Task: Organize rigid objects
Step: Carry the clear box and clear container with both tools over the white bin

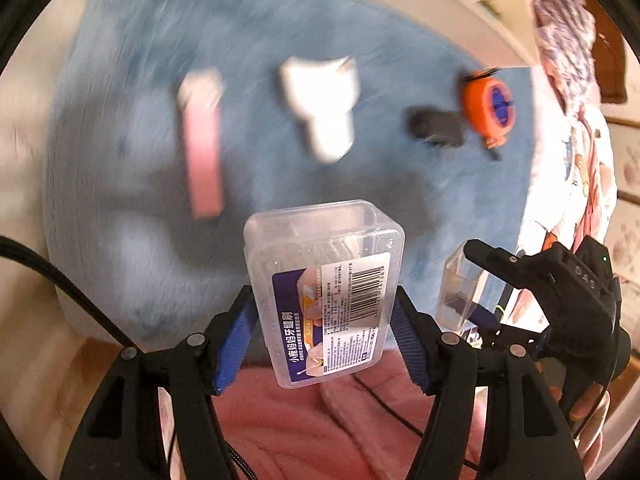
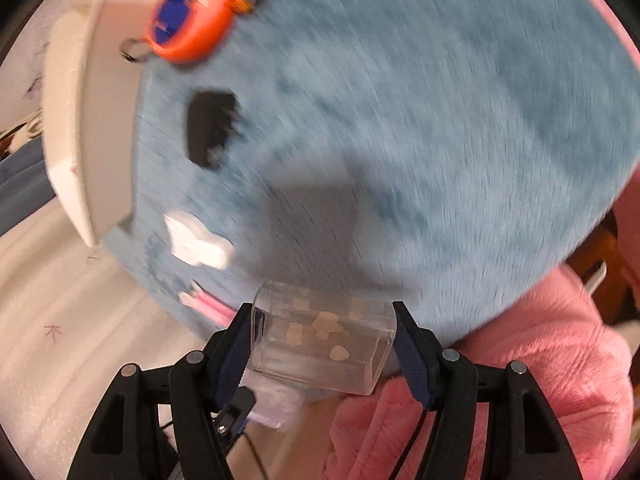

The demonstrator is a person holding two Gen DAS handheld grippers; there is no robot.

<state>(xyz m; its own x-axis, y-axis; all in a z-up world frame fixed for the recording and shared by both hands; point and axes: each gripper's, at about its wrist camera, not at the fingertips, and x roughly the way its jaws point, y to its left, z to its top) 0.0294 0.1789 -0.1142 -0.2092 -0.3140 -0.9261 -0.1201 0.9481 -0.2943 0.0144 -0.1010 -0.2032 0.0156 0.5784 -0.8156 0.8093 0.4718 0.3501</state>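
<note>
Above the fluffy blue rug, the left hand-held gripper clamps a clear plastic box with a blue printed label, its pads pressing both side walls. Just right of it, the right hand-held gripper pinches a smaller clear lidded case the same way, jaws flat against its ends. Both loads look lifted off the pile, so I'd judge the step in hand is carrying them to wherever they belong; keeping each box level and the grip square should stop the smooth plastic from slipping.

Left lying on the rug, from left to right: a pink strip, a white plug-like piece, a small black block and an orange tape measure. A white tray sits at the rug's edge beside the tape measure, and the pink blanket bunches close under both hands.
</note>
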